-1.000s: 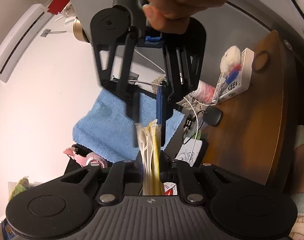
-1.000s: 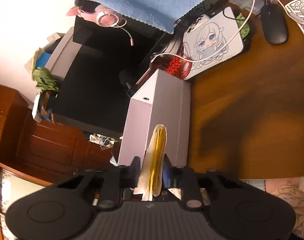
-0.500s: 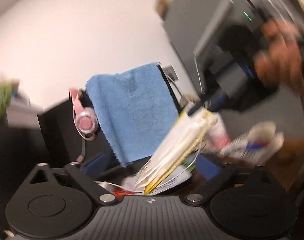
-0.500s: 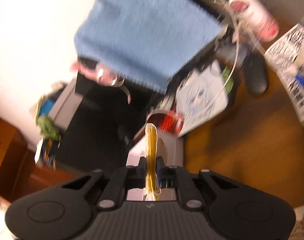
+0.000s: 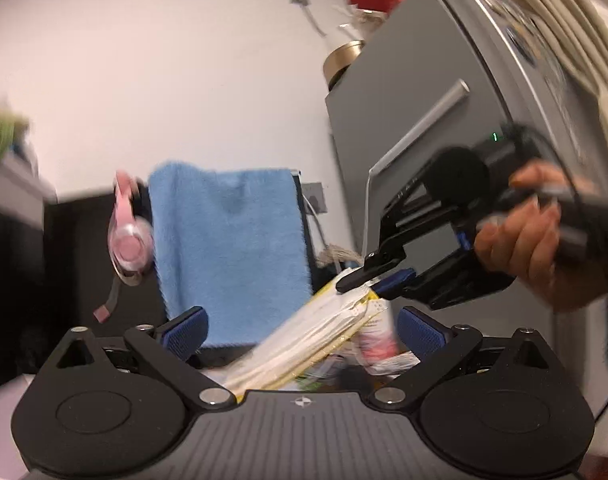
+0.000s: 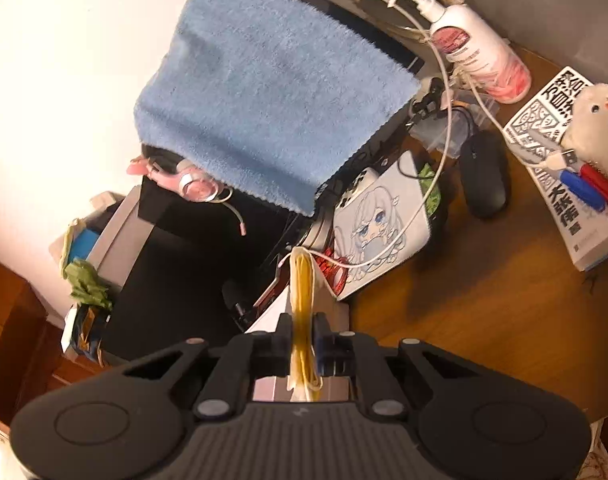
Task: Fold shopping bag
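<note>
A: Saw the jaws?

B: Found the right gripper (image 6: 304,328) pressed tight on the folded shopping bag (image 6: 302,280), a thin white-and-yellow bundle raised edge-on above the tabletop (image 6: 483,300). Found the left gripper (image 5: 302,328) spread wide, both blue pads (image 5: 184,328) clear of the bag. Saw a hand (image 5: 531,240) round the right gripper's handle.

A: Any containers?

B: Spotted one pump bottle (image 6: 475,52), capped, contents unseen. Spotted one open grey box (image 6: 112,220) far left, with something blue and crumpled green stuff in it.

A: Counted the rest?

B: Counted one blue towel (image 6: 272,92), one pink headset (image 6: 192,186), one black mouse (image 6: 483,172), one book (image 6: 563,168) with one plush toy (image 6: 595,116) on it.

A: Room to move?

B: Noted bare wood in front of the mouse and clutter along the back edge.
</note>
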Demonstrator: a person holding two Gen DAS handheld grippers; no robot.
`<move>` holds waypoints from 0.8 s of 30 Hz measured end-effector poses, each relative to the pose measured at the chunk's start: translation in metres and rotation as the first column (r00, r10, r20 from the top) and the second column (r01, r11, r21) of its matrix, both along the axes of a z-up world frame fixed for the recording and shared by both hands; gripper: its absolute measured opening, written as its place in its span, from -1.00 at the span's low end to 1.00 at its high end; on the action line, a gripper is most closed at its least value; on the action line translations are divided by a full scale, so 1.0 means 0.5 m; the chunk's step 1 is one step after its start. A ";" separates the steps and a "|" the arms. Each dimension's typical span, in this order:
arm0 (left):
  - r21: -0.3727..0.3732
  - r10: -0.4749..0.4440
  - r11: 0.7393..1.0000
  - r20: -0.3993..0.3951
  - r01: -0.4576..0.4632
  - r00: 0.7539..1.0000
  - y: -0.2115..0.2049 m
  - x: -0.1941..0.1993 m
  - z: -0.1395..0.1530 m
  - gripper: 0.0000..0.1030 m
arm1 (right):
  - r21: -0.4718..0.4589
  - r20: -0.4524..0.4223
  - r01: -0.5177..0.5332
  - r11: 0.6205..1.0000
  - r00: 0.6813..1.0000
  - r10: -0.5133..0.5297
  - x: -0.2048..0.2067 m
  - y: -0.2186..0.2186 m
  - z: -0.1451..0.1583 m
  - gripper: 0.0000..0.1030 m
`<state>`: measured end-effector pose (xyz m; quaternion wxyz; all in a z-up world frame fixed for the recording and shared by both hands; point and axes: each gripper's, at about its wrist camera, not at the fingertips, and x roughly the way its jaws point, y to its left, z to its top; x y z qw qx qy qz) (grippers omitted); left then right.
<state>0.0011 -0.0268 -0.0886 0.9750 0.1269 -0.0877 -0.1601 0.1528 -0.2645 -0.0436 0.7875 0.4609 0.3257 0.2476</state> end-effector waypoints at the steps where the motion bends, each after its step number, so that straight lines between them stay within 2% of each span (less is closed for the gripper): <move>1: 0.076 0.023 0.997 0.036 -0.026 0.999 -0.016 0.001 -0.005 0.76 | 0.006 0.000 -0.005 1.000 1.000 0.005 -0.001 0.002 0.001 -0.81; 2: 0.168 0.052 0.984 0.079 -0.064 0.996 -0.036 -0.001 -0.014 0.67 | 0.011 0.002 -0.011 1.000 1.000 0.011 -0.002 0.004 0.002 -0.81; 3: 0.249 0.073 0.963 0.121 -0.102 0.990 -0.055 -0.002 -0.025 0.54 | 0.015 0.002 -0.016 1.000 1.000 0.015 -0.003 0.007 0.002 -0.81; 4: 0.315 0.086 0.940 0.159 -0.133 0.984 -0.071 0.000 -0.036 0.49 | 0.019 0.003 -0.019 1.000 1.000 0.019 -0.004 0.010 0.002 -0.81; 6: 0.438 0.103 0.876 0.236 -0.200 0.966 -0.101 0.002 -0.059 0.49 | 0.027 0.003 -0.027 0.999 1.000 0.027 -0.007 0.015 0.001 -0.81; 7: 0.478 0.109 0.848 0.267 -0.230 0.958 -0.113 0.004 -0.068 0.49 | 0.031 0.004 -0.031 0.999 1.000 0.031 -0.008 0.018 0.001 -0.81; 12: 0.561 0.139 0.759 0.358 -0.331 0.924 -0.145 0.026 -0.098 0.45 | 0.050 0.005 -0.051 0.997 0.999 0.051 -0.013 0.032 0.000 -0.81; 13: 0.568 0.141 0.749 0.364 -0.340 0.921 -0.148 0.032 -0.100 0.30 | 0.054 0.006 -0.055 0.997 0.998 0.055 -0.014 0.035 0.000 -0.80; 14: 0.573 0.145 0.742 0.370 -0.348 0.918 -0.150 0.036 -0.103 0.23 | 0.058 0.006 -0.059 0.997 0.998 0.059 -0.015 0.037 0.000 -0.81; 16: 0.581 0.156 0.730 0.372 -0.360 0.915 -0.153 0.043 -0.108 -0.11 | 0.066 0.007 -0.067 0.996 0.998 0.067 -0.018 0.043 -0.001 -0.81; 18: 0.587 0.169 0.718 0.373 -0.373 0.912 -0.154 0.053 -0.111 -0.22 | 0.073 0.001 -0.066 0.995 0.998 0.066 -0.019 0.045 -0.003 -0.81; 21: 0.576 0.189 0.720 0.374 -0.387 0.908 -0.151 0.058 -0.111 -0.24 | 0.081 0.001 -0.073 0.994 0.997 0.073 -0.020 0.048 -0.006 -0.81; 23: 0.560 0.201 0.731 0.369 -0.390 0.907 -0.145 0.060 -0.108 -0.73 | 0.084 0.002 -0.076 0.994 0.997 0.076 -0.022 0.051 -0.007 -0.81; 24: 0.556 0.205 0.733 0.369 -0.392 0.907 -0.142 0.059 -0.108 -0.76 | 0.086 0.001 -0.077 0.993 0.997 0.077 -0.022 0.052 -0.007 -0.81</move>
